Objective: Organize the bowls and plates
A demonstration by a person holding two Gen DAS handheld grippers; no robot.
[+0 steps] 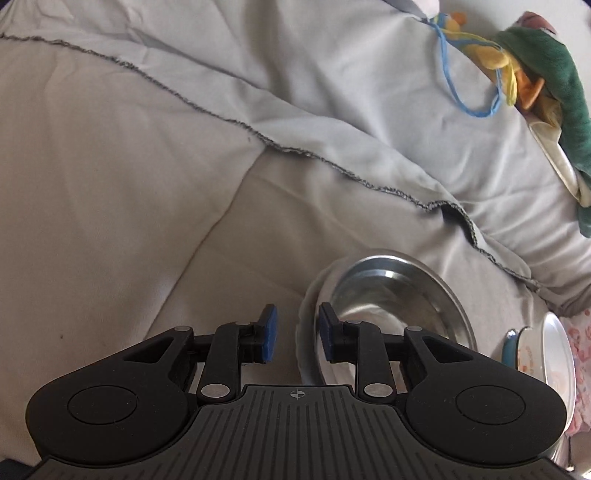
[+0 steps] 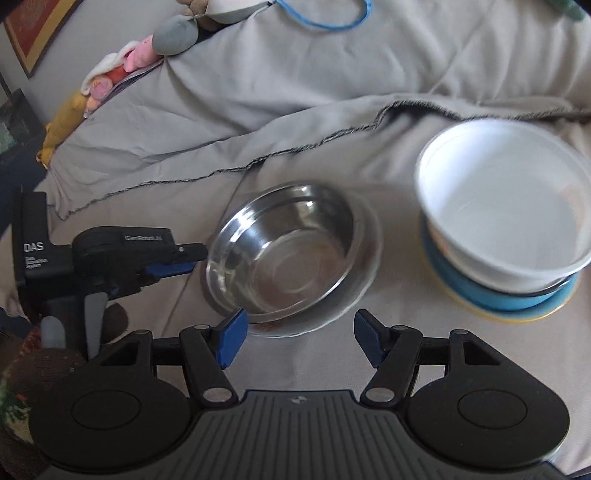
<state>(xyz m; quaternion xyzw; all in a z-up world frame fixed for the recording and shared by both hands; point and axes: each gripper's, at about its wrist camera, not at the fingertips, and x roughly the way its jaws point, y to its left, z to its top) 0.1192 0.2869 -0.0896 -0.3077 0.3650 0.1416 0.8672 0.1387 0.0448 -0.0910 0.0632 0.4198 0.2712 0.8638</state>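
Observation:
A steel bowl (image 1: 395, 306) (image 2: 280, 254) sits on a pale plate (image 1: 304, 332) (image 2: 371, 236) on the bedcover. My left gripper (image 1: 297, 334) stands open astride the plate's left rim, with a gap showing beside the left pad. In the right wrist view the left gripper (image 2: 186, 261) is at the bowl's left edge. My right gripper (image 2: 301, 338) is open and holds nothing, just short of the plate's near rim. To the right a white bowl (image 2: 502, 210) (image 1: 557, 354) is stacked in a blue dish (image 2: 498, 295) (image 1: 511, 343) with a yellow rim under it.
A grey blanket (image 1: 332, 92) with a dark stitched edge (image 1: 221, 114) lies rumpled behind the dishes. Soft toys (image 1: 546, 74) (image 2: 110, 77) and a blue cord (image 1: 454, 85) (image 2: 325, 22) lie at the far side. A framed picture (image 2: 33, 33) hangs at the far left.

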